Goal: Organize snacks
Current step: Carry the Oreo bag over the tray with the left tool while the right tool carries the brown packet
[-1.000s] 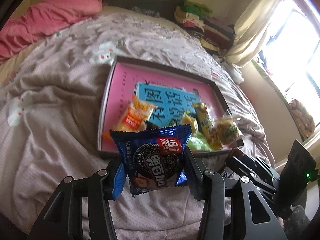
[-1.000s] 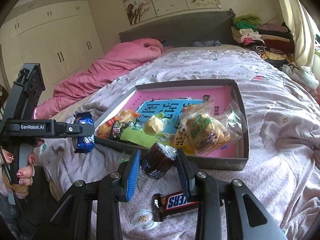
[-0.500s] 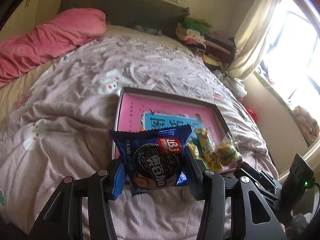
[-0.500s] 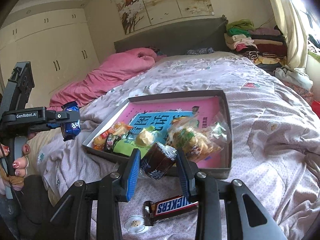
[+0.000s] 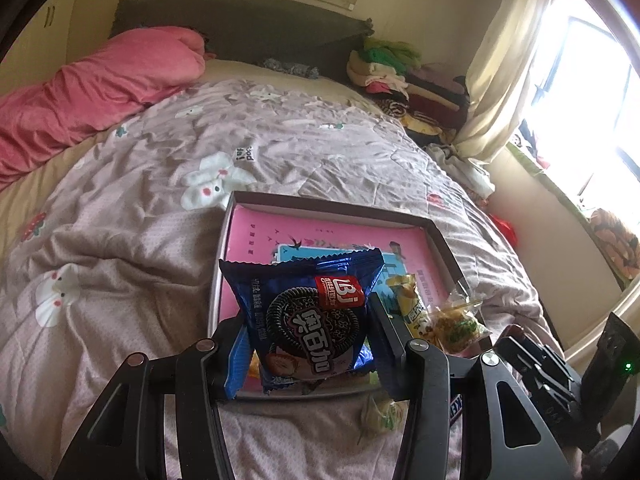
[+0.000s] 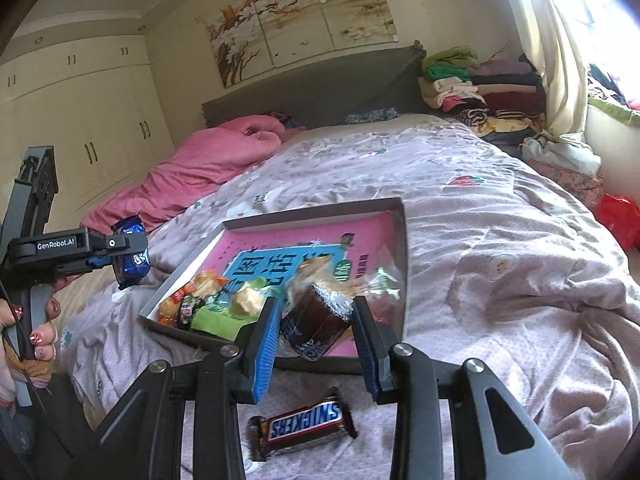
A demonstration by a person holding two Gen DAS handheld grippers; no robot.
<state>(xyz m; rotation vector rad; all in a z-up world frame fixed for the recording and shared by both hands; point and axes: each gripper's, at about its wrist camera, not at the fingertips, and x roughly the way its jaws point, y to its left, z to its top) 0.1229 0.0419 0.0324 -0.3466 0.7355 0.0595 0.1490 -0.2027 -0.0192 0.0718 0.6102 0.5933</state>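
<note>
Left gripper (image 5: 306,344): jaws clamped on a blue cookie packet (image 5: 308,316), held upright above the near edge of the box (image 5: 438,240). Packet glossy dark blue, serrated top seam, a black sandwich cookie printed on the front, a red logo patch upper right, white Chinese characters across the cookie.

Right gripper (image 6: 314,334): jaws closed on a small dark brown snack packet (image 6: 316,326), tilted, crimped silvery end upward, blue-and-white print at its lower end. It hangs over the box's near wall.

Box shallow, grey-rimmed, lying on the bed (image 6: 500,240); pink floor with a blue printed panel. In its near end: an orange packet (image 6: 188,300), a green packet (image 6: 216,318), a clear bag of yellow-green pieces (image 5: 456,324).

Outside the box, on the quilt below the right gripper: a Snickers bar (image 6: 304,426), brown wrapper, label upside down in the right wrist view.
</note>
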